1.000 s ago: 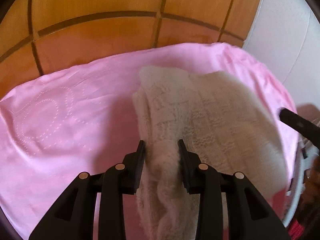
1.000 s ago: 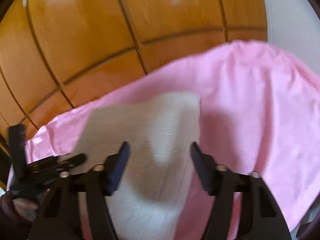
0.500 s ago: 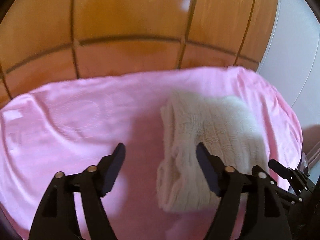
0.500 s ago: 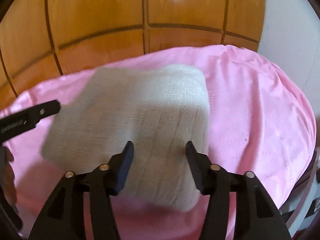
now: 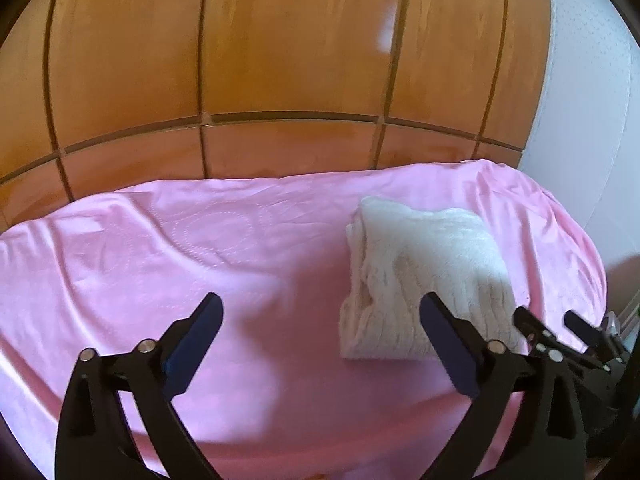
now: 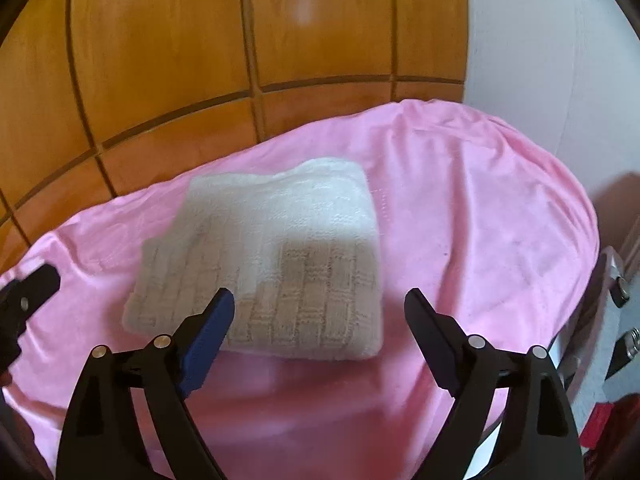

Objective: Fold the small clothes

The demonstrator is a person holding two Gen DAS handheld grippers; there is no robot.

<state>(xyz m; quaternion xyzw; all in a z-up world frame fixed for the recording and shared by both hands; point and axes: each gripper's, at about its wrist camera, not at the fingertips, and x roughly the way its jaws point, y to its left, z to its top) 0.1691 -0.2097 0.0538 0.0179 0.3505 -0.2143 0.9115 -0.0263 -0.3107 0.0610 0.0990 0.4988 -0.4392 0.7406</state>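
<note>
A cream knitted garment lies folded into a thick rectangle on the pink cloth. In the right wrist view the garment sits just beyond my fingers. My left gripper is open and empty, held above the cloth to the left of the garment. My right gripper is open and empty, raised above the garment's near edge. The right gripper's fingers show at the right edge of the left wrist view. A left fingertip shows at the left edge of the right wrist view.
The pink cloth covers a small raised surface. Orange floor tiles lie beyond it. A white wall stands at the far right. Metal hardware and something red sit at the right edge.
My left gripper let go of the garment's folded edge, opened wide and pulled back and up. My right gripper also drew back. The garment now lies flat and folded.
</note>
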